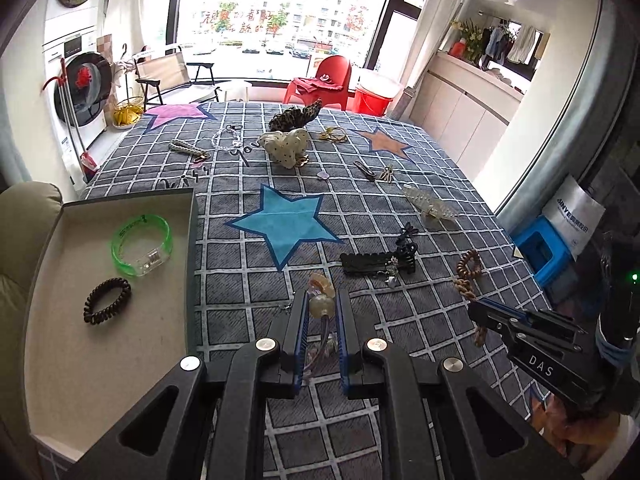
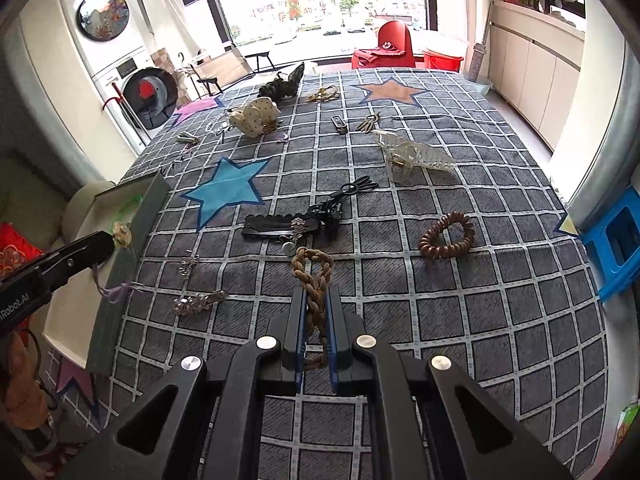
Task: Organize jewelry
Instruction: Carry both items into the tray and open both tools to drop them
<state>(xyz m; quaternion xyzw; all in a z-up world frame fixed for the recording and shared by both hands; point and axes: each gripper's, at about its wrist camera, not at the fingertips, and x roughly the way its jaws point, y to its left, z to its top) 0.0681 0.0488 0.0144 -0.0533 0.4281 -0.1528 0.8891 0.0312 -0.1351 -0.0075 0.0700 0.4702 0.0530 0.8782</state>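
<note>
My left gripper (image 1: 322,298) is shut on a pale beaded hair ornament (image 1: 321,305) with a purple tassel, held above the cloth beside the open box (image 1: 120,320). The box holds a green bangle (image 1: 141,245) and a dark spiral hair tie (image 1: 107,300). My right gripper (image 2: 315,294) is shut on a brown braided chain (image 2: 313,276), held above the cloth. In the right wrist view the left gripper (image 2: 110,240) holds the ornament (image 2: 122,234) by the box wall (image 2: 132,248). In the left wrist view the right gripper (image 1: 476,312) shows at the right.
On the checked cloth (image 1: 400,216) lie black clips (image 2: 292,222), a brown spiral hair tie (image 2: 447,237), a clear claw clip (image 2: 412,156), rhinestone pins (image 2: 198,302), a dotted scrunchie (image 1: 286,145), a leopard bow (image 1: 296,116), and small gold pieces. A blue stool (image 2: 614,240) stands at the right.
</note>
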